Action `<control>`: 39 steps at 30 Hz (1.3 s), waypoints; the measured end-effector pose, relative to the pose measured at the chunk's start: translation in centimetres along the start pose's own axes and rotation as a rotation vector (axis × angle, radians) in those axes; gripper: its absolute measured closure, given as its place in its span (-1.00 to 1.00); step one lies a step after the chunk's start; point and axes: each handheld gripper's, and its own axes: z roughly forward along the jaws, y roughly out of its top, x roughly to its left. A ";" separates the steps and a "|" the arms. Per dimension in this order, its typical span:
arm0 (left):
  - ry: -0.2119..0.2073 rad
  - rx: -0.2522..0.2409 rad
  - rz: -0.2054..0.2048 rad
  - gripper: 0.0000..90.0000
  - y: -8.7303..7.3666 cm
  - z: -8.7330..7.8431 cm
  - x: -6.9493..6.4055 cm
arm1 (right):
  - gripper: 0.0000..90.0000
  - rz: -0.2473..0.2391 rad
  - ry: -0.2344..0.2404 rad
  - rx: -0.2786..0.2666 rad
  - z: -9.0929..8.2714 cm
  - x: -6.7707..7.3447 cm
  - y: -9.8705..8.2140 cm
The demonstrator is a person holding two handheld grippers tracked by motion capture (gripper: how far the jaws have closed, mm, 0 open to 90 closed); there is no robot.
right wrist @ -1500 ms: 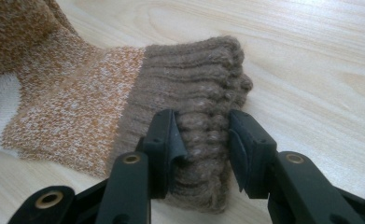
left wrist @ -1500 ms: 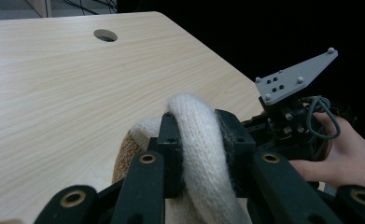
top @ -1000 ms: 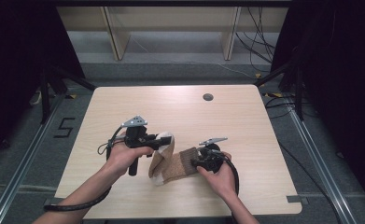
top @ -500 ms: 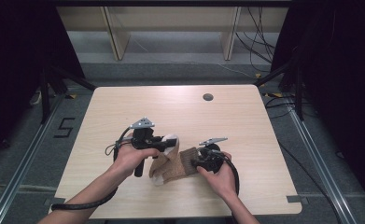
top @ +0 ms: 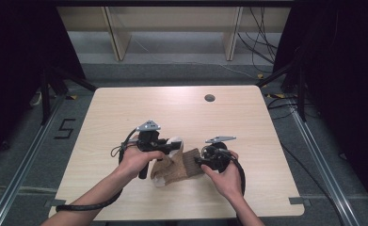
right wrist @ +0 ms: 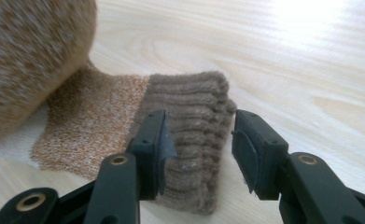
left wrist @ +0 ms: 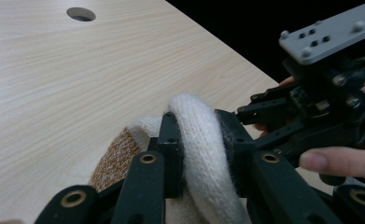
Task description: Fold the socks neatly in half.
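A tan knit sock with a white toe and a dark brown ribbed cuff lies on the wooden table near its front. My left gripper is shut on the white toe, which it holds lifted and folded over the tan body. My right gripper stands open, its jaws on either side of the brown cuff, which lies flat on the table. In the right gripper view the gripper hovers just over the cuff's end. The right gripper also appears close by in the left gripper view.
A round cable hole sits in the table's far right part. Black cables trail from both grippers toward the front edge. Shelving legs and floor cables lie beyond the far edge.
My left gripper has moved a little to the right with the white toe, closer to the right gripper. The right gripper has stayed at the cuff.
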 end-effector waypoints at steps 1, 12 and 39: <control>0.000 0.000 -0.003 0.63 0.0 0.1 0.0 | 0.28 -0.012 0.008 -0.013 -0.2 -0.1 0.0; -0.001 0.019 0.003 0.63 -0.4 1.3 -0.2 | 0.75 0.051 0.030 0.061 -0.4 0.1 -1.1; 0.085 0.084 0.039 0.62 -2.0 4.8 -0.1 | 0.66 0.071 0.019 0.008 -3.0 -0.3 -1.2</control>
